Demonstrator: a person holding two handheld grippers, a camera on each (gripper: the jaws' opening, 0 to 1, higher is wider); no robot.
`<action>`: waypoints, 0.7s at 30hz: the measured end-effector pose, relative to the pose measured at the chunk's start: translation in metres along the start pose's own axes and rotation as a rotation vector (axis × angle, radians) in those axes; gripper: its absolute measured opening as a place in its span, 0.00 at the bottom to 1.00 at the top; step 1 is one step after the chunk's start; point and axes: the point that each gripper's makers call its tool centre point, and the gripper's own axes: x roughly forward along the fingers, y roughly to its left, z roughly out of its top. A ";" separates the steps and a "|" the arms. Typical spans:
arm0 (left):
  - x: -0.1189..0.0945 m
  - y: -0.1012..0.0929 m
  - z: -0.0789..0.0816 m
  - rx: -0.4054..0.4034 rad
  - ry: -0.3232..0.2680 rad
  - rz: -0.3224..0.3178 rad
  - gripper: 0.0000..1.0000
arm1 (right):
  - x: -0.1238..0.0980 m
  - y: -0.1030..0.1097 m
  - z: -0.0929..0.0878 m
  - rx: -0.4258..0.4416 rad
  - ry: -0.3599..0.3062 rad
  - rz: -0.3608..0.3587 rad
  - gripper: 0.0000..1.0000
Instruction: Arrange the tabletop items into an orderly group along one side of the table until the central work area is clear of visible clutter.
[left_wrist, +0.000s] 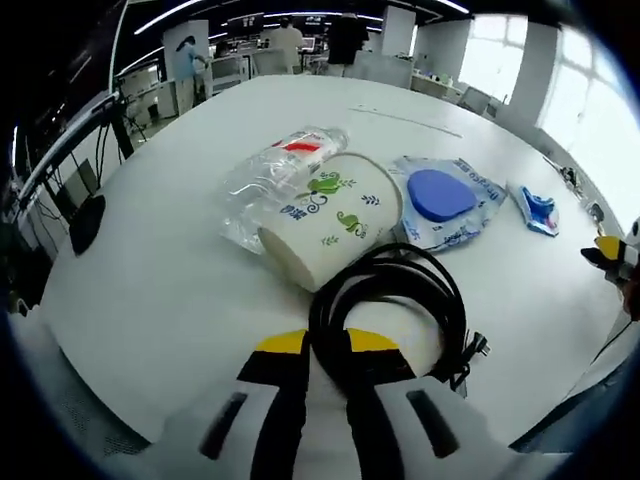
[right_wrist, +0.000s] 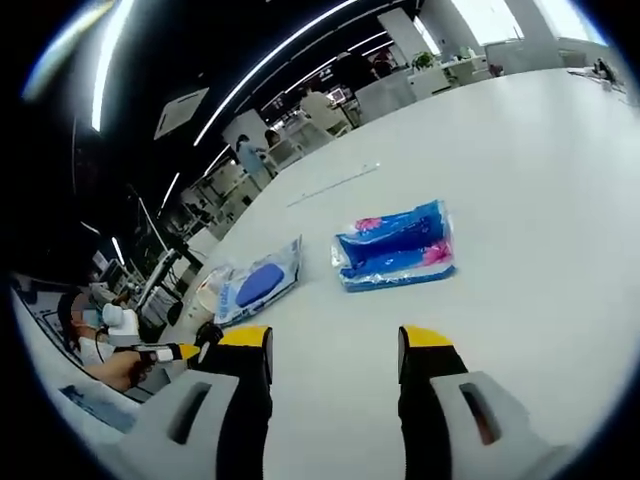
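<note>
black cable coil is pinched between left gripper jaws, near paper cup and bottle on counter; right gripper jaws are held wide, tissue pack beyond.

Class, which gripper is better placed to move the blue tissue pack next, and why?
Right, probably. The right gripper has open tongs pointing at the tissue pack, with bare table between. The left gripper is shut on the black cable.

Left claw: jaws near together, closed on a black cable coil. Right claw: jaws spread wide, nothing between them, held above the bench.
</note>
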 end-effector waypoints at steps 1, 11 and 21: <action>-0.001 0.000 -0.001 -0.019 0.000 -0.005 0.08 | 0.000 0.001 -0.001 -0.001 0.000 0.002 0.49; -0.022 -0.024 0.014 -0.074 -0.051 -0.105 0.04 | -0.002 -0.005 -0.004 0.021 -0.005 -0.003 0.48; -0.044 -0.051 0.041 0.095 -0.116 -0.138 0.01 | 0.001 -0.003 -0.007 0.038 0.000 0.012 0.50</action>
